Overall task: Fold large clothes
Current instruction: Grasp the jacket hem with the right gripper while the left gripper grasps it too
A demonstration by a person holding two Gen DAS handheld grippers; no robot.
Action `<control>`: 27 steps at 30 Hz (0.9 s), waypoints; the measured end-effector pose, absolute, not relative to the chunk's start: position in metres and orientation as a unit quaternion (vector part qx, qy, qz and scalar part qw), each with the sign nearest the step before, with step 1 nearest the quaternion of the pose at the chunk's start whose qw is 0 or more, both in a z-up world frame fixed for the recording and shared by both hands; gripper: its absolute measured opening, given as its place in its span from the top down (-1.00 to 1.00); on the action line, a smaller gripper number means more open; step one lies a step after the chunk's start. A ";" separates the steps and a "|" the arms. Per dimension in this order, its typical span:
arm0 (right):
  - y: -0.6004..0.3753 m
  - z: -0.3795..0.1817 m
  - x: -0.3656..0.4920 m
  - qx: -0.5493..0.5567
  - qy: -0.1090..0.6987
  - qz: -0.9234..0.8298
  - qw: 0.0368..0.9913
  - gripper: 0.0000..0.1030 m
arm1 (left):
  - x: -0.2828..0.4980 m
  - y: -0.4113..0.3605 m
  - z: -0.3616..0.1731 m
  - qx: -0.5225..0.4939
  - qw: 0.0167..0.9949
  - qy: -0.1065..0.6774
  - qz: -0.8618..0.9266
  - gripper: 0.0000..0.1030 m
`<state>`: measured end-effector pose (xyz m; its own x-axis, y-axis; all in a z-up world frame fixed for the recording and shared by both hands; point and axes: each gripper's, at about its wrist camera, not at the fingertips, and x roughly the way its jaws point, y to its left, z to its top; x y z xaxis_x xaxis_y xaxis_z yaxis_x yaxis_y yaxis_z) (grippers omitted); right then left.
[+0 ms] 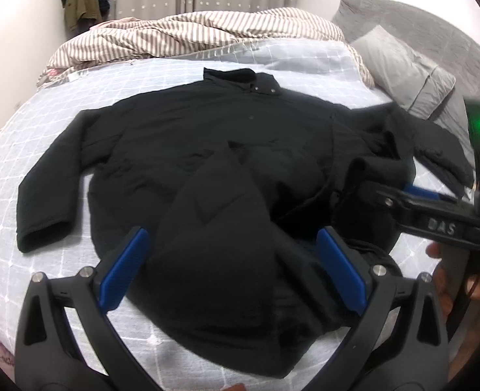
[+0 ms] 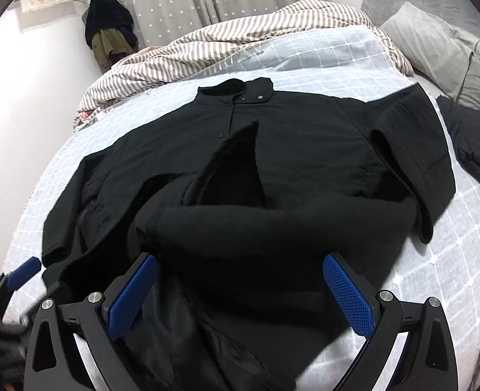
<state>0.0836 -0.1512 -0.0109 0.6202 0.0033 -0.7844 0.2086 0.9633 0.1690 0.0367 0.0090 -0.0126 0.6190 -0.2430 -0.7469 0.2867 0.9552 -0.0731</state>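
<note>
Black coat (image 1: 181,137): lies front-up on the checked bedspread (image 1: 44,163), hem bunched toward you. Your left gripper (image 1: 233,270) and right gripper (image 2: 240,296) hover spread, holding nothing. Step: early fold. Next: pinch the hem corners.

Black jacket (image 2: 305,150) on checked bedspread (image 2: 337,55), right claw (image 2: 240,296) spread wide

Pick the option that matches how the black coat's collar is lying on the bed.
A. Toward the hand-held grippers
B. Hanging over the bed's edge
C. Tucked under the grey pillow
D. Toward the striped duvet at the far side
D: the collar of the black buttoned coat lies on the pale checked bedspread at its far end, just short of the rumpled striped duvet.
</note>
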 end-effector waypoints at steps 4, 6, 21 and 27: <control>-0.142 -0.016 0.100 0.116 0.431 -0.066 0.892 -0.98 | 0.042 -0.001 -0.024 0.045 0.899 0.414 -0.134 -0.96; -0.140 -0.018 0.108 0.112 0.428 -0.076 0.893 -0.98 | 0.041 -0.004 -0.026 0.050 0.900 0.413 -0.131 -0.92; -0.145 -0.039 0.127 0.101 0.435 -0.109 0.888 -0.27 | 0.045 -0.012 -0.049 0.093 0.894 0.424 -0.116 -0.30; -0.152 -0.045 0.126 0.102 0.440 -0.116 0.885 0.25 | 0.046 0.001 -0.052 0.075 0.893 0.430 -0.114 0.08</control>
<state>0.1255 -0.1517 -0.0454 0.5858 -0.1154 -0.8022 0.2955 0.9521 0.0788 0.0462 0.0010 -0.0518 0.6048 -0.1403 -0.7840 0.2685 0.9626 0.0349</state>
